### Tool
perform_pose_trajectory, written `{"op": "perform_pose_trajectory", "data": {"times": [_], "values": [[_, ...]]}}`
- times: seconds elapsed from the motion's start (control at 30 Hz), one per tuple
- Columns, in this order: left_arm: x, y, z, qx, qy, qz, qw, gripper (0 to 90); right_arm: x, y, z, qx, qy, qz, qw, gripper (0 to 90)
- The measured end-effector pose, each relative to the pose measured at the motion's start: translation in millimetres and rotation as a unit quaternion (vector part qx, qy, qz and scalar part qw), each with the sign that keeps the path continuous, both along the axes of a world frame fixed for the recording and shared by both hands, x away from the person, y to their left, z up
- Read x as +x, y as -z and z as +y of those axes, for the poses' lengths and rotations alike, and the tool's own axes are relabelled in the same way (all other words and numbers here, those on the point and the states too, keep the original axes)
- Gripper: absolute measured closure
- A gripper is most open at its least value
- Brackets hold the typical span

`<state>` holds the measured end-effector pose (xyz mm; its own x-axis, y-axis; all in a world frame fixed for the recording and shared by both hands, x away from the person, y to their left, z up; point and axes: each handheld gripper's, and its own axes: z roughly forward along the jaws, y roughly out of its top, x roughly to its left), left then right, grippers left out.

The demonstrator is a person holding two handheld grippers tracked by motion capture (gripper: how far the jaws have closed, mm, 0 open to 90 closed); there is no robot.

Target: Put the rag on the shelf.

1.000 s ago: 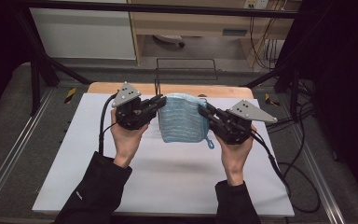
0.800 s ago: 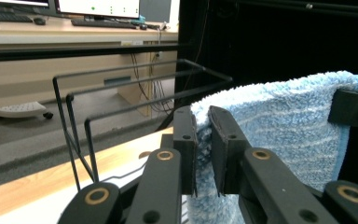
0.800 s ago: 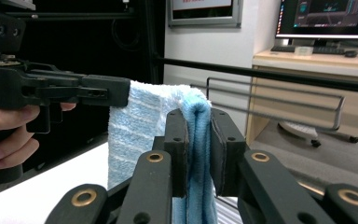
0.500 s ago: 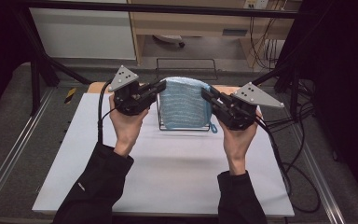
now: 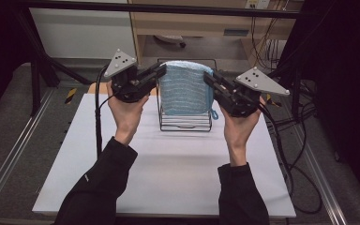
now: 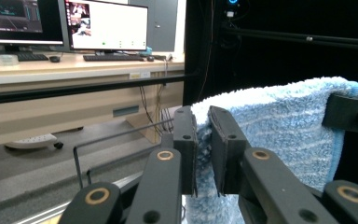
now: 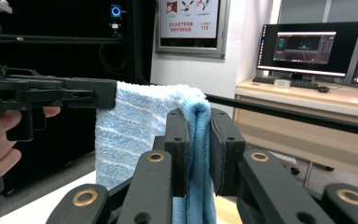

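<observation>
Right now my left gripper (image 5: 157, 75) is clamped tight on the left top corner of the blue towel (image 5: 185, 89), pads pinching the terry. I have the towel stretched between both grippers, hanging above the wire rack (image 5: 185, 123) at the far middle of the white table (image 5: 168, 168). On the right, my right gripper (image 5: 212, 80) is closed on the towel's right top corner.

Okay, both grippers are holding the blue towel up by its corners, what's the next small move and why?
Probably carry the blue towel forward and lower it over the wire rack. The left gripper and right gripper each pinch a top corner, the cloth hangs folded between them, and the rack stands just beneath.
</observation>
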<state>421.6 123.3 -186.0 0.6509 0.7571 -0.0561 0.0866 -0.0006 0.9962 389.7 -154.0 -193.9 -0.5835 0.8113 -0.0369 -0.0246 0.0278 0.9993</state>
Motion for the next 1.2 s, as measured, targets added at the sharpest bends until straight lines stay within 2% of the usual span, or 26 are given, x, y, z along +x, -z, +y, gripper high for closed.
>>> {"op": "perform_pose_trajectory", "data": {"times": [0.17,0.43,0.67,0.8,1.07,1.2], "values": [[5.8,-8.6,0.9,-0.011,-0.003,-0.003,0.9999,81.1,6.2,-11.5,3.4,-0.003,0.005,-0.017,0.9998,79.6],[15.0,-19.7,0.2,-0.026,-0.007,-0.008,0.9996,81.0,14.4,-20.9,4.4,0.002,0.008,-0.028,0.9996,79.6],[20.3,-27.5,1.7,-0.035,-0.009,-0.019,0.9991,81.1,22.7,-27.4,5.2,0.008,0.01,-0.04,0.9991,79.6],[21.1,-34.0,1.7,-0.038,-0.01,-0.03,0.9988,81.1,27.2,-35.3,4.3,0.019,0.01,-0.047,0.9987,79.6],[24.8,-44.0,4.2,-0.053,-0.015,-0.041,0.9977,81.1,33.2,-46.4,6.9,0.014,0.009,-0.06,0.9981,79.6],[27.5,-46.4,4.4,-0.052,-0.021,-0.045,0.9974,81.2,38.9,-49.8,7.8,0.012,0.01,-0.062,0.998,79.6]]}}
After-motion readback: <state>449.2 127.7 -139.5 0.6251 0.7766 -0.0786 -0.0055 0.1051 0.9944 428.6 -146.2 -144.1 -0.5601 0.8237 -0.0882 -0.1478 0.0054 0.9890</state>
